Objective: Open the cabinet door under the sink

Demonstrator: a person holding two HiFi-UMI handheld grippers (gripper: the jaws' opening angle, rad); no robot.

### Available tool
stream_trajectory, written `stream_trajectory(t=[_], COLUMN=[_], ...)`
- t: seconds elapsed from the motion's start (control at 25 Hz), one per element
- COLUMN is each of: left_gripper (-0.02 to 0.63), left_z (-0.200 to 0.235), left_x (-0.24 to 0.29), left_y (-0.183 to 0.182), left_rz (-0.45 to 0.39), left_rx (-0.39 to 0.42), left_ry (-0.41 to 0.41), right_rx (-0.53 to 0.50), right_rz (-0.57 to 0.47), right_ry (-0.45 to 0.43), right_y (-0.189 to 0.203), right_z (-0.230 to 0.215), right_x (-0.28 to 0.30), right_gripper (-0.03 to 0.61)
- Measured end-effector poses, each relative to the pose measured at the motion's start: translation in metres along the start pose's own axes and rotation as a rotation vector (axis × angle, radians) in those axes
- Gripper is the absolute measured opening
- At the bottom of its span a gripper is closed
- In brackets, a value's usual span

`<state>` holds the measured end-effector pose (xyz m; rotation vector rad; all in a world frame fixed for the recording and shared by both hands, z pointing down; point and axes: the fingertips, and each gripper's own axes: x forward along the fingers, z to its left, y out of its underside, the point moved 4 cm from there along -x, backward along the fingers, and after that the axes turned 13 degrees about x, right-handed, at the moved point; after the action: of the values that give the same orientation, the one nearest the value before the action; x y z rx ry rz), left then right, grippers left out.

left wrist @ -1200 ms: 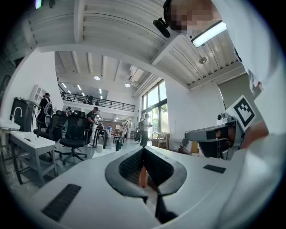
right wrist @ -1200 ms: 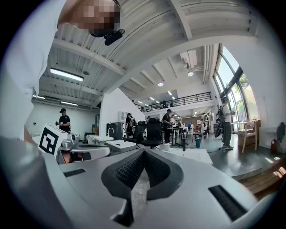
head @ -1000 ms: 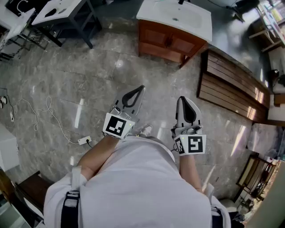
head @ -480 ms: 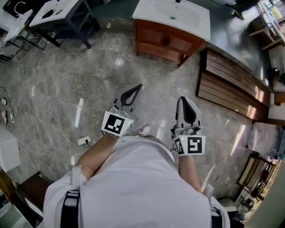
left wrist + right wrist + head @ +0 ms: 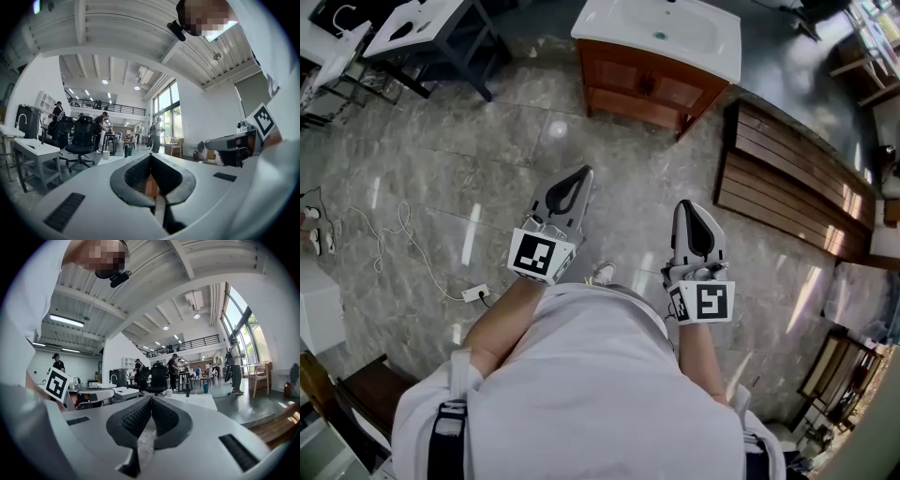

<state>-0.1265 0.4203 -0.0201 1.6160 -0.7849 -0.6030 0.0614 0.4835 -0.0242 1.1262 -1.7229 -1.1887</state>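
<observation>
Position
- The cabinet [image 5: 652, 89] stands at the far edge of the floor [image 5: 487, 159], ahead of both grippers and well apart from them.
- Its front faces the person. Its long axis runs left to right across the head view and dips slightly to the right.
- The left gripper [image 5: 584, 174] points forward and to the right, so its axis is aimed at the cabinet front.
- The right gripper [image 5: 688, 208] points almost straight ahead, towards the cabinet's right corner.
- Neither gripper is clearly nearer. Judged from this, a long forward reach or a step closer is needed before a door can be touched.

Jaws
- Left jaws: tips together, nothing between them.
- Right jaws: tips together, nothing between them.
- On each gripper an open loop remains behind the closed tips.

Materials and shapes
- Cabinet: red-brown wood with two panelled doors [image 5: 623, 80], both shut. The handles are too small to make out.
- Basin [image 5: 661, 28]: white, glossy and rectangular, overhanging the cabinet top.
- Floor: grey stone pattern, polished, with bright reflections.
- Jaws: smooth grey shells that taper forward, with dark ribbed pads [image 5: 136, 176] inside.
- Slatted panel [image 5: 787, 178]: brown wood, to the right of the cabinet
</observation>
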Motion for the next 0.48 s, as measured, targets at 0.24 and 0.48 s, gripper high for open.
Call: stream_trajectory(t=[0.24,0.48], left_gripper=[0.014,0.014], left_z=[0.025,0.073], left_x=[0.033,0.099], left_y=[0.016,0.042], left_rz=[0.002,0.017], left_rx=[-0.014,-0.047], left_ry=[0.009,0.062], right_rx=[-0.008,-0.011], right_rz=[0.002,0.033], right_ry=[0.012,0.066], right_y=[-0.002,-0.010], right_z=[-0.013,-0.039], right_x=[0.036,0.111], right_gripper=[0.032,0.032])
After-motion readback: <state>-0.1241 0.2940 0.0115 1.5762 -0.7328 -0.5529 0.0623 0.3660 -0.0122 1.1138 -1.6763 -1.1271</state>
